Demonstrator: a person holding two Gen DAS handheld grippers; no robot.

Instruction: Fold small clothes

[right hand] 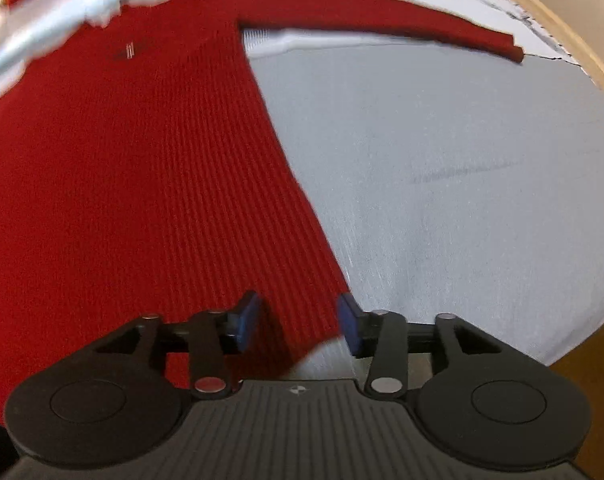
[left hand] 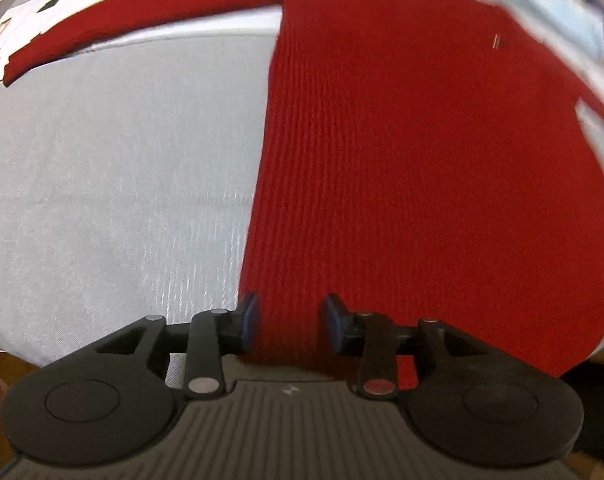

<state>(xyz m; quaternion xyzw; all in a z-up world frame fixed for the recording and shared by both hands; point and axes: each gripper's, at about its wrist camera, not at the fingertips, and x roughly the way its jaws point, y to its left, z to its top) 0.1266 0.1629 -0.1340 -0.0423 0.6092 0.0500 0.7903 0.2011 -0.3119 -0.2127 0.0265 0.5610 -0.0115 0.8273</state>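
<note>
A red ribbed knit sweater point(left hand: 422, 152) lies flat on a light grey cloth-covered table point(left hand: 121, 180), one sleeve point(left hand: 149, 12) stretched out to the far left. My left gripper point(left hand: 289, 323) is open, its blue pads either side of the sweater's near left hem corner. In the right wrist view the sweater point(right hand: 141, 180) fills the left half, its other sleeve point(right hand: 382, 16) stretched to the far right. My right gripper point(right hand: 297, 322) is open over the near right hem corner. Whether the pads touch the fabric is unclear.
The grey table cover point(right hand: 462, 200) ends at a wooden edge point(right hand: 574, 32) on the far right. Pale blue fabric point(left hand: 542, 4) lies beyond the sweater's neck. White papers point(left hand: 17, 28) lie at the far left of the table.
</note>
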